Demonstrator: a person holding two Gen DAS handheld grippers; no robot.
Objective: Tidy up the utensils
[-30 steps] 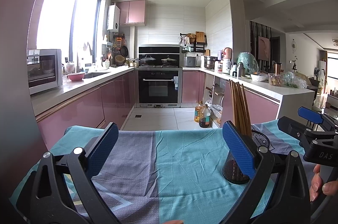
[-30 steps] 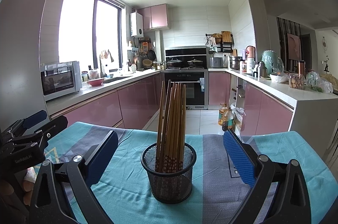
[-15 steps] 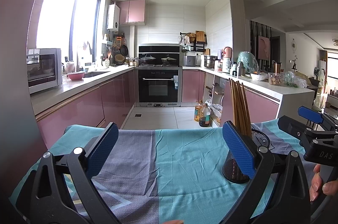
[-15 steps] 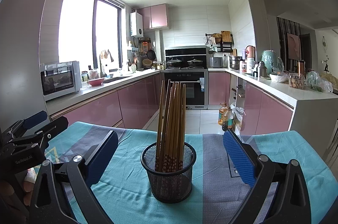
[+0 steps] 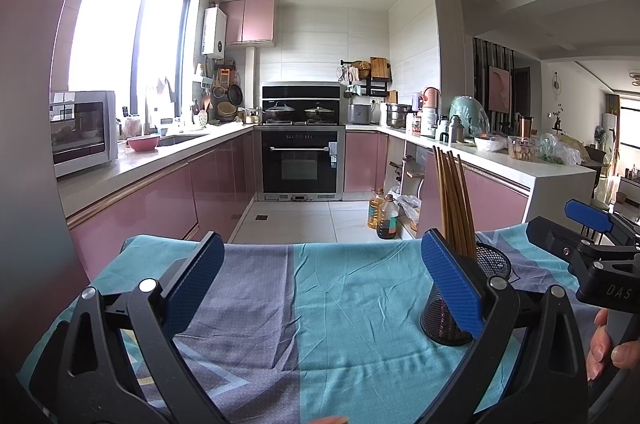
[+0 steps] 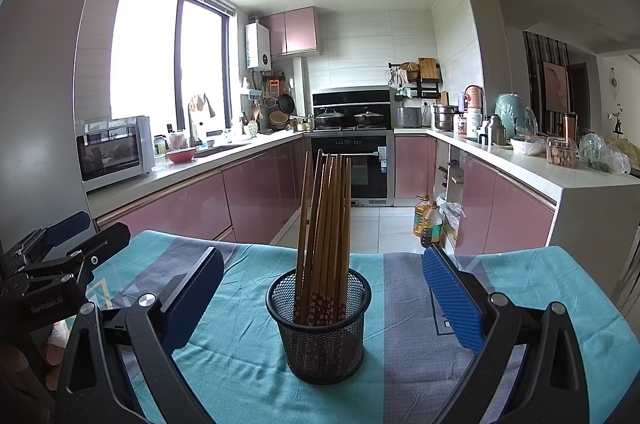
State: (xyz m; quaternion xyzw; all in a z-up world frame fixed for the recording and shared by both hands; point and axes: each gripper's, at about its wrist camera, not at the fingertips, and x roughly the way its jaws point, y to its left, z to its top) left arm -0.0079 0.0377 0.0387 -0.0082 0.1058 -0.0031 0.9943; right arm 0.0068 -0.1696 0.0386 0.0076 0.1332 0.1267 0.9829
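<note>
A pink-cabinet kitchen lies beyond a table spread with a teal and grey-striped cloth (image 6: 248, 356). On the cloth stands a black mesh holder (image 6: 325, 336), upright, with a bundle of wooden chopsticks (image 6: 326, 220) standing in it. The right gripper (image 6: 320, 296) frames the holder, jaws wide apart, touching nothing. The left gripper (image 5: 320, 280), also spread wide, hovers over bare cloth; the holder seems just beyond its right finger.

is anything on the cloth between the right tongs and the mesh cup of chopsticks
Nothing visible. The right tongs stand open with the mesh cup of chopsticks straight ahead between the pads; only bare cloth lies around it. The left tongs hang off to the side.
</note>
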